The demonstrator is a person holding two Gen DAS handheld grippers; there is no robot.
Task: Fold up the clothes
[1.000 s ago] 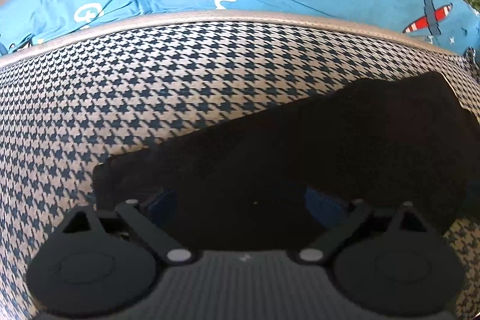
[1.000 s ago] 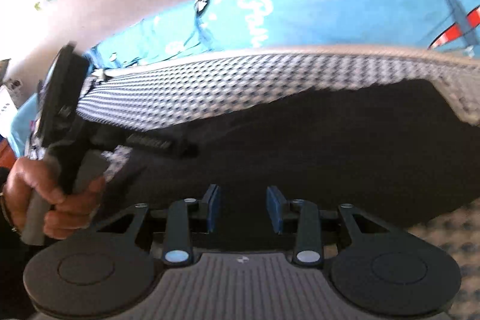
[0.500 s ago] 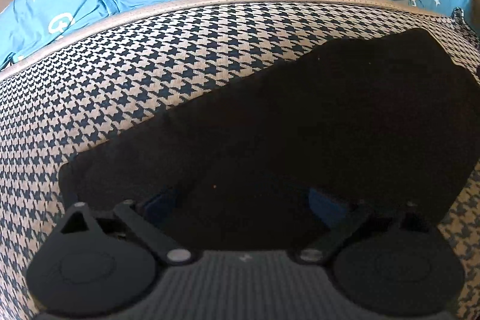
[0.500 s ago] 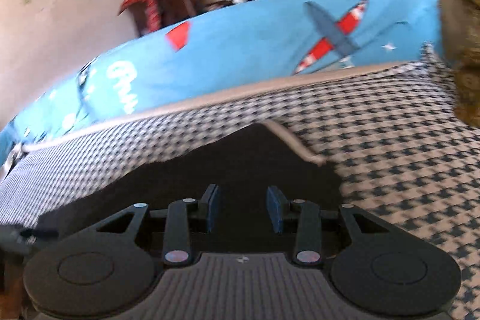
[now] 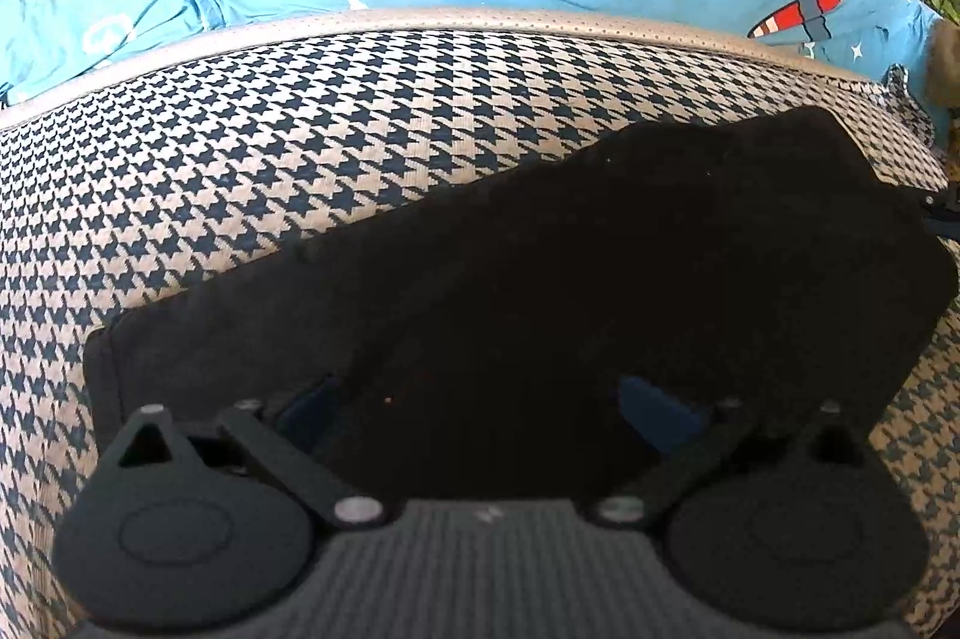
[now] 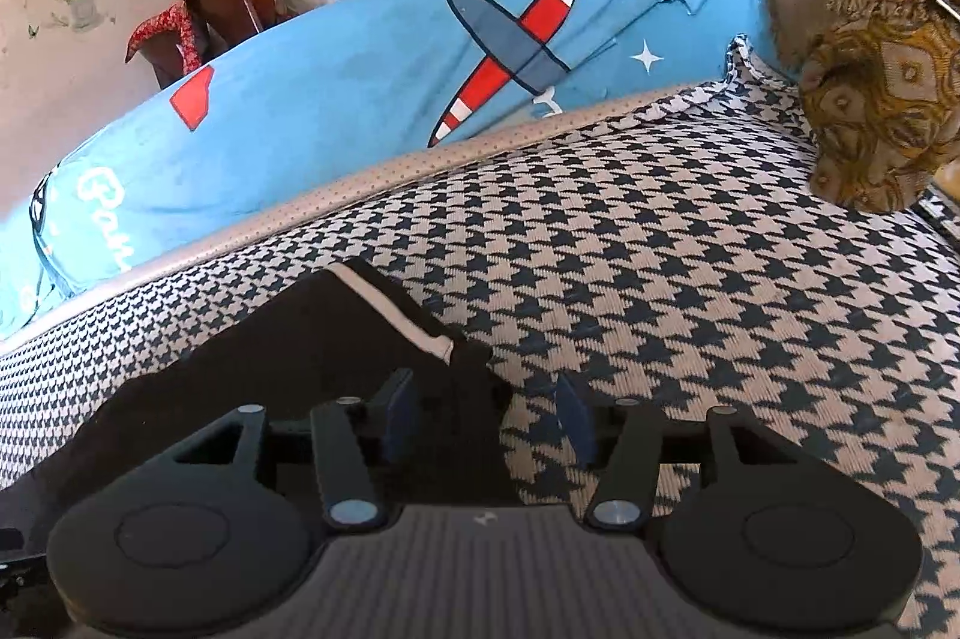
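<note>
Black garment point(image 5: 540, 291) lies folded on the houndstooth cushion point(image 6: 690, 291); left gripper point(image 5: 480, 411) wide open, empty; right gripper point(image 6: 486, 417) opening over the corner at 11 o'clock; release cleanly, lift straight

Black garment point(image 5: 540, 291): folds indistinguishable (uniformly dark); near edge hidden behind gripper body, bottom of frame. Brown patterned fabric point(image 6: 870, 39): cut off, upper right of frame; identity undeterminable.

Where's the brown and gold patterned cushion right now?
The brown and gold patterned cushion sits at the upper right of the right wrist view, on the houndstooth seat beside the blue airplane-print cover.
</note>
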